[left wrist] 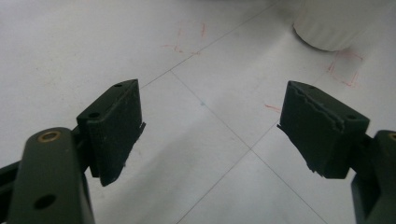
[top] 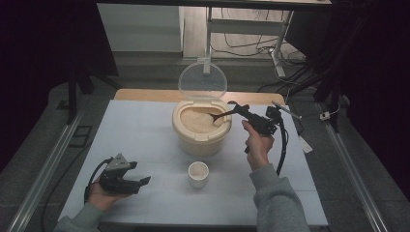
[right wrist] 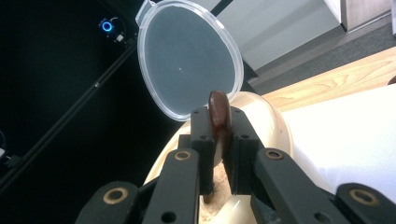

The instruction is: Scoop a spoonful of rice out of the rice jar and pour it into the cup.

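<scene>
Right gripper [top: 240,110]: jaws clamped on the handle of a dark brown spoon [top: 223,115]; held above the bench to the right of the container, pointing left toward it
Spoon: bowl end rests in the pale grain inside the container; in the right gripper view the handle [right wrist: 218,114] stands on edge between the two pads
Container [top: 201,129]: cream, round, at mid-bench; filled with rice-like grain [top: 199,121]
Lid [top: 202,80]: clear, hinged at the far rim, standing upright and open
Cup [top: 198,174]: small, white, on the bench just in front of the container, apart from it
Left gripper [top: 141,181]: near left of the bench, held low, jaws wide apart with nothing between them
Bench [top: 140,135]: white surface, faint red marks in the left gripper view
</scene>
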A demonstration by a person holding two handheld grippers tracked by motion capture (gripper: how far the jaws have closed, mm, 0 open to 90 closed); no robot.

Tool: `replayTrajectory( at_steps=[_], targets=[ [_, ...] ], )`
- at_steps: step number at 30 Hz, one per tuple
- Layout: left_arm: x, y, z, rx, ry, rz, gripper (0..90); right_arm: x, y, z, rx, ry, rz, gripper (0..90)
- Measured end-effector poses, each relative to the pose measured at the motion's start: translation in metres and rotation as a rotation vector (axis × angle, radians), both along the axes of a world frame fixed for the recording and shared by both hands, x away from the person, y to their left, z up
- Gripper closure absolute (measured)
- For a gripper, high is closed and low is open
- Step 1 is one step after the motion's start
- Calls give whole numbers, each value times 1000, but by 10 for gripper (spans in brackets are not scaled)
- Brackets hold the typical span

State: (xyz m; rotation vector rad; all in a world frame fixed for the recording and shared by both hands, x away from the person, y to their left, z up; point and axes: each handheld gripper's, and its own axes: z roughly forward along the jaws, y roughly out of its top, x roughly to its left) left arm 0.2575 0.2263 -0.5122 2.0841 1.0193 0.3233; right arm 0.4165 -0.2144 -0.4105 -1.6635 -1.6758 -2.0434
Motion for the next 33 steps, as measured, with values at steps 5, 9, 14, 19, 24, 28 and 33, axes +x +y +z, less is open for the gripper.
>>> replayTrajectory(
  at_steps=[5,9,14,19,24,28,33],
  targets=[
    [0,0,0,1,1,-1,211,0,-4,1,16,13,16,829],
    [0,0,0,2,1,-2,212,1,-6,0,34,34,17,829],
    [0,-1,-1,6,2,-4,212,1,-9,1,50,51,23,829],
    [0,-1,-1,7,2,-4,213,2,-11,1,74,66,26,829],
    [0,-1,-1,7,1,-4,214,3,-12,2,95,82,27,829],
    [0,-1,-1,7,1,-4,215,3,-14,3,117,85,27,829],
    [0,-1,0,9,0,-4,215,3,-16,3,129,91,33,829]
  ],
)
